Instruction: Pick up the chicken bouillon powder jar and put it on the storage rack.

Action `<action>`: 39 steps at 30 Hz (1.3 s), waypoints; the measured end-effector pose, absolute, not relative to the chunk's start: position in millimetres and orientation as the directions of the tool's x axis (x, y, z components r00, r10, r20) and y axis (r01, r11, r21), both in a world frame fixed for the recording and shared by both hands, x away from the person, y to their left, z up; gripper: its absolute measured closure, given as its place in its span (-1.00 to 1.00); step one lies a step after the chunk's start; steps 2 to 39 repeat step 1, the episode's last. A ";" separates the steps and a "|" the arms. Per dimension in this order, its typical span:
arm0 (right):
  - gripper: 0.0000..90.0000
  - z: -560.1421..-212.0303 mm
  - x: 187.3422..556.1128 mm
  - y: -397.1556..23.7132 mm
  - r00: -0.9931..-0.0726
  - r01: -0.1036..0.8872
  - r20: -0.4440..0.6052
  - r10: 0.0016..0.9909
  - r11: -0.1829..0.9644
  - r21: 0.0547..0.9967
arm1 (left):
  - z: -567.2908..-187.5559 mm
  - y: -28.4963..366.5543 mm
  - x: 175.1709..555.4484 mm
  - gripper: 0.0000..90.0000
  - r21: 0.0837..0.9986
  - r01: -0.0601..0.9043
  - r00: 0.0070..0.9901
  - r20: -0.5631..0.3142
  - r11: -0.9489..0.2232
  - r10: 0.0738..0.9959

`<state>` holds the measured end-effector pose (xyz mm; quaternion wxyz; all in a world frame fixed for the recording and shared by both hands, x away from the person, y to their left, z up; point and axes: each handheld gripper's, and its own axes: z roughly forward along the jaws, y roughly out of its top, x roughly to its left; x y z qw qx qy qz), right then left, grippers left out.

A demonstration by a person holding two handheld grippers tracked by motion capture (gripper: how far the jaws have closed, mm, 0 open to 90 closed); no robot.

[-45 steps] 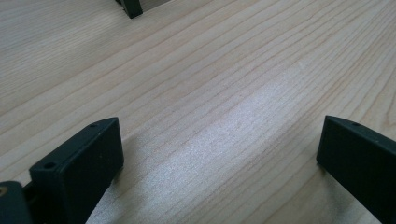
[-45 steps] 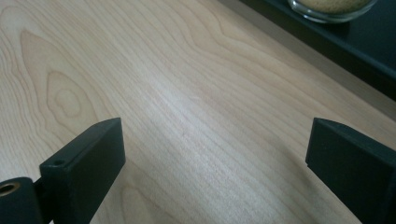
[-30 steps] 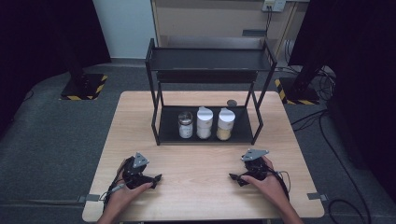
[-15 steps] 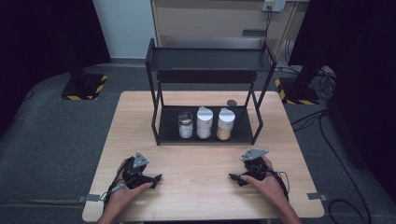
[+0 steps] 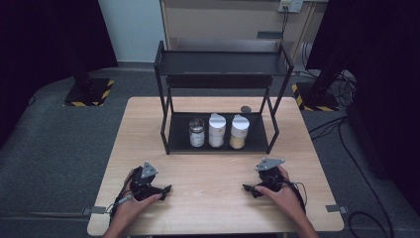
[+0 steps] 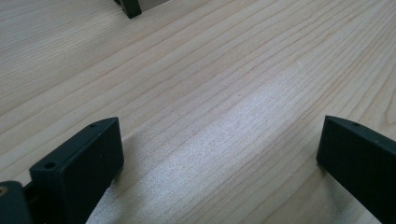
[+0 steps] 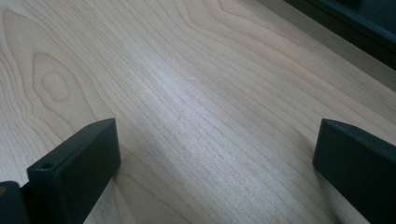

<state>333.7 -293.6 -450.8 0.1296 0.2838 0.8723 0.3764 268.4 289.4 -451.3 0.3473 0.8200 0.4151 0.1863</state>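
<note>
A black two-level rack [image 5: 220, 67] stands at the back of the wooden table [image 5: 213, 168]. On its lower shelf sit a clear jar with a dark lid [image 5: 196, 132], a white jar [image 5: 216, 130] and a jar with yellowish contents [image 5: 239, 132]. My left gripper [image 5: 166, 190] rests on the table near the front left, open, with bare wood between its jaws [image 6: 219, 140]. My right gripper [image 5: 249, 189] rests at the front right, open too, over bare wood [image 7: 215, 144].
A small dark round object [image 5: 245, 109] lies on the table behind the rack's lower shelf. A rack foot [image 6: 128, 7] shows at the top of the left gripper view. Grey floor surrounds the table, with stand bases marked in yellow and black [image 5: 86, 94] at the back.
</note>
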 end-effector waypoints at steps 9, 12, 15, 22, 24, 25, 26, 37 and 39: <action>-0.97 -450.8 333.7 -293.5 -0.805 0.398 -0.012 0.593 0.555 0.730 | -451.1 289.4 268.5 -1.00 0.723 0.551 0.587 0.018 -0.416 0.810; -0.97 -450.8 333.7 -293.5 -0.805 0.398 -0.012 0.593 0.555 0.730 | -451.1 289.4 268.5 -1.00 0.723 0.551 0.587 0.018 -0.416 0.810; -0.97 -450.8 333.7 -293.5 -0.805 0.398 -0.012 0.593 0.555 0.730 | -451.1 289.4 268.5 -1.00 0.723 0.551 0.587 0.018 -0.416 0.810; -0.97 -450.8 333.7 -293.5 -0.805 0.398 -0.012 0.593 0.555 0.730 | -451.1 289.4 268.5 -1.00 0.723 0.551 0.587 0.018 -0.416 0.810; -0.97 -450.8 333.7 -293.5 -0.805 0.398 -0.012 0.593 0.555 0.730 | -451.1 289.4 268.5 -1.00 0.723 0.551 0.587 0.018 -0.416 0.810; -0.97 -450.8 333.7 -293.5 -0.805 0.398 -0.012 0.593 0.555 0.730 | -451.1 289.4 268.5 -1.00 0.723 0.551 0.587 0.018 -0.416 0.810; -0.97 -450.8 333.7 -293.5 -0.805 0.398 -0.012 0.593 0.555 0.730 | -451.1 289.4 268.5 -1.00 0.723 0.551 0.587 0.018 -0.416 0.810; -0.97 -450.8 333.7 -293.5 -0.805 0.398 -0.012 0.593 0.555 0.730 | -451.1 289.4 268.5 -1.00 0.723 0.551 0.587 0.018 -0.416 0.810; -0.97 -450.8 333.7 -293.5 -0.805 0.398 -0.012 0.593 0.555 0.730 | -451.1 289.4 268.5 -1.00 0.723 0.551 0.587 0.018 -0.416 0.810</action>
